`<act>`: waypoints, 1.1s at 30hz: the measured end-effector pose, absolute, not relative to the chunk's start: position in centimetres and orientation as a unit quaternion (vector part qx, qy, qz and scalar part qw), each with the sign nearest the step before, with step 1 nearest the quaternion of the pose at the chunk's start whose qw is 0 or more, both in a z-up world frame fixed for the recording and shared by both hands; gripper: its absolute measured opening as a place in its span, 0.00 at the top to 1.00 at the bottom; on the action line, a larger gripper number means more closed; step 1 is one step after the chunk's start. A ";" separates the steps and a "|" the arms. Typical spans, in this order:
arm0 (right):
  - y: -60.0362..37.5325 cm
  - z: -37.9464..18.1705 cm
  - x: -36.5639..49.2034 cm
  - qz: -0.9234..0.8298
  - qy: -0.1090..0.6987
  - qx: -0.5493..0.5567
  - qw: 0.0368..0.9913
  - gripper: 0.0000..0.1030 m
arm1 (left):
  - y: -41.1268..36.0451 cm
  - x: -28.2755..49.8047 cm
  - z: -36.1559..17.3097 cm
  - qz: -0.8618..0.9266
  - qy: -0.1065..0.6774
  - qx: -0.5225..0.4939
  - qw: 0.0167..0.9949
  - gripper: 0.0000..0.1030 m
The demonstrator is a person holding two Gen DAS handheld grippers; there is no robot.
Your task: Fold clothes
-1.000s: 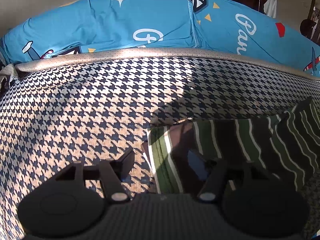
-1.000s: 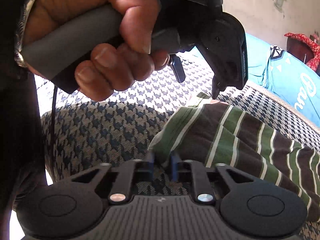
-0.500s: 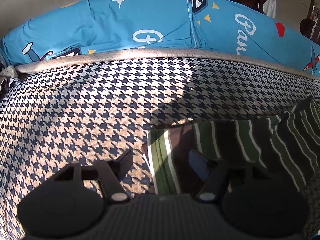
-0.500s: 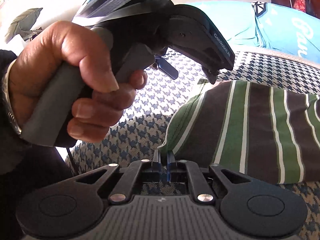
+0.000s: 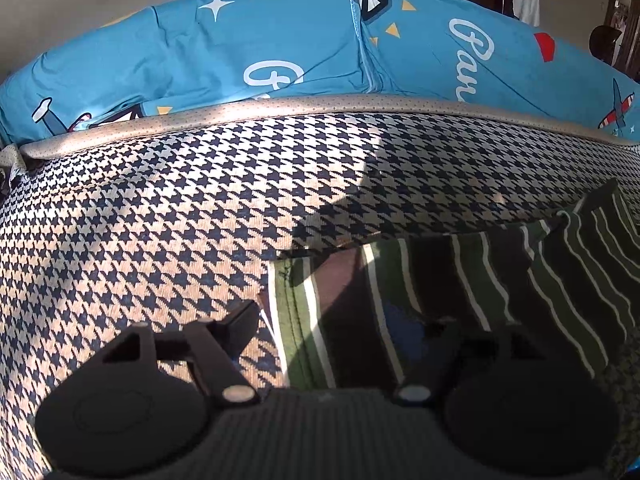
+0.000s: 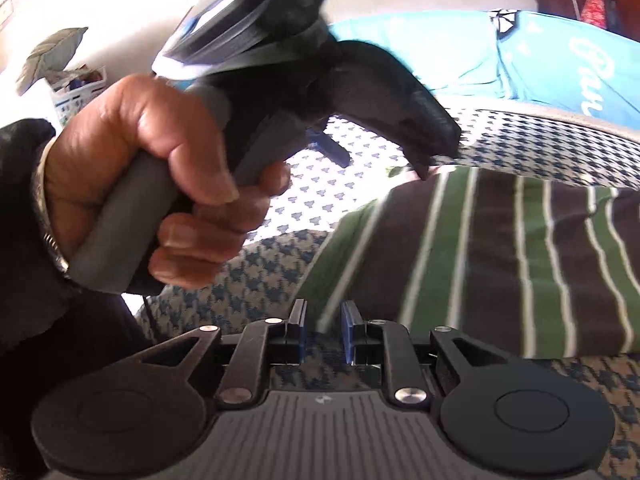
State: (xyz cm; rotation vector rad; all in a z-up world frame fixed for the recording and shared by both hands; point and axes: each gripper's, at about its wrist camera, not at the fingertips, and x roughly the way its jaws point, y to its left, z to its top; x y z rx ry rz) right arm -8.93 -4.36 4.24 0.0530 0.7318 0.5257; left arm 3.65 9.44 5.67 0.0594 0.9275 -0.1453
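Note:
A folded garment with brown, green and white stripes lies on the houndstooth bed cover. My left gripper hovers open over its left edge, one finger over the bed cover and the other over the stripes. In the right wrist view the garment fills the right side. My right gripper sits at the garment's near corner, pads a narrow gap apart, with the blurred cloth edge just at the gap. A hand holds the left gripper above the garment's far corner.
Bright blue bedding with white lettering and plane prints is bunched along the far side, behind a beige piped edge. A wall and dark furniture stand beyond. A dark sleeve fills the lower left of the right wrist view.
The right gripper's pads narrowed and have now parted a little at the garment's corner, and its view swung right. The left gripper has barely moved and stays open.

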 end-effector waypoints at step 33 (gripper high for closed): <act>-15.6 3.2 -10.0 0.032 0.369 0.118 0.921 0.81 | 0.7 4.0 3.7 -0.126 0.459 0.054 0.878 0.25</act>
